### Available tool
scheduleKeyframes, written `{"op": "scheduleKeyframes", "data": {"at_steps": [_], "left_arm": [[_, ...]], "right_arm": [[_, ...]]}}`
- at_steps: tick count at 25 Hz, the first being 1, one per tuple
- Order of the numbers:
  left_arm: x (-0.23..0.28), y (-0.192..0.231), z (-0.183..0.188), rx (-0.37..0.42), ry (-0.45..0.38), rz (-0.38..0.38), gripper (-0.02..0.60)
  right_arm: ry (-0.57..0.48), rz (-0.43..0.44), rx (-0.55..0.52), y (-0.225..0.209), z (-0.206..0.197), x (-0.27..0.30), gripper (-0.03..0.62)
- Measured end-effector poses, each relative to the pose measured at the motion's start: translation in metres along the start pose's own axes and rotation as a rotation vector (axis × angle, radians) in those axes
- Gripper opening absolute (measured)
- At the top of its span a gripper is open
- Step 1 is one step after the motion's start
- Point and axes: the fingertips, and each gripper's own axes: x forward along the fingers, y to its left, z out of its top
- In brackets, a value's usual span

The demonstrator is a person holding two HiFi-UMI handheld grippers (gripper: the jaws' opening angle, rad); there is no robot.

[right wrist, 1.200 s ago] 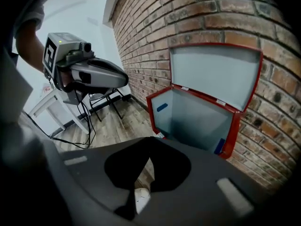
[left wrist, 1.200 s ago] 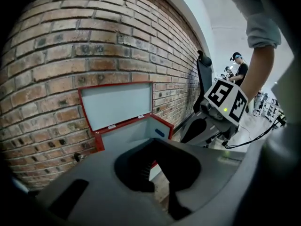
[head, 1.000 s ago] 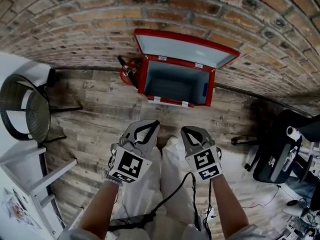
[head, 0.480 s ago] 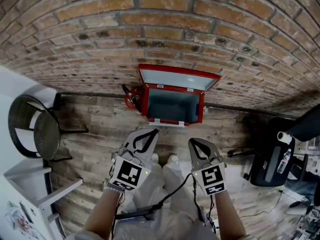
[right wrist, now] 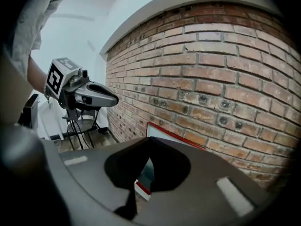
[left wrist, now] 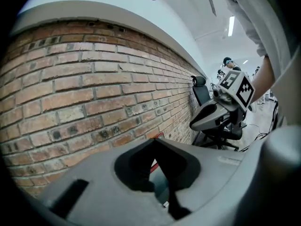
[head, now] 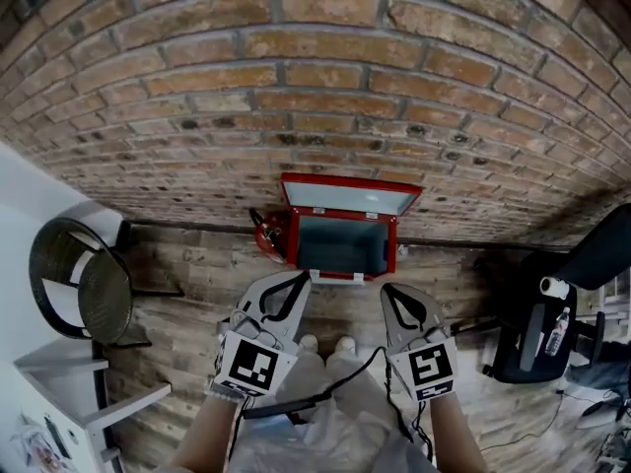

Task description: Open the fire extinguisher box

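two grippers are held side by side low in the head view, above the person's legs and well apart from the fire extinguisher box [head: 345, 246], touching none of the scene's objects. left gripper [head: 299, 280]: jaw tips meet at the front, with only the built-in hollow behind them showing; the left gripper view shows nothing clamped between them. right gripper [head: 390, 292]: jaw tips likewise closed together, and the right gripper view shows nothing held between them. each gripper carries its marker cube toward the wrist end, left cube [head: 254, 361] and right cube [head: 426, 369]. a black cable [head: 340, 384] runs between the two forearms across the person's lap. the fire extinguisher box is red, stands on the wooden floor [head: 187, 308] against the base of the brick wall [head: 296, 87], and is centred ahead of both grippers. its lid [head: 350, 197] is raised and leans back toward the wall, exposing a pale inner face; the dark interior of the box is open to view. a red fire extinguisher [head: 267, 233] stands just beside the box on its left side, close to the wall. a round wire chair [head: 84, 289] is at the far left, and a black office chair [head: 552, 308] is at the far right, both well apart from the box
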Motion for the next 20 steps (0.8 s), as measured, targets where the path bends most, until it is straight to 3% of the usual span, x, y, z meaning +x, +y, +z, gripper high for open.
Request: {"op": "scheduleKeyframes", "data": {"at_steps": [12, 20], "left_arm": [[-0.031, 0.018, 0.061, 0.065, -0.076, 0.068, 0.0], [-0.04, 0.023, 0.078, 0.032, -0.093, 0.094, 0.0]], "right_arm": [[-0.145, -0.047, -0.045, -0.009, 0.069, -0.026, 0.005], [-0.192, -0.064, -0.053, -0.014, 0.093, -0.042, 0.005]]}}
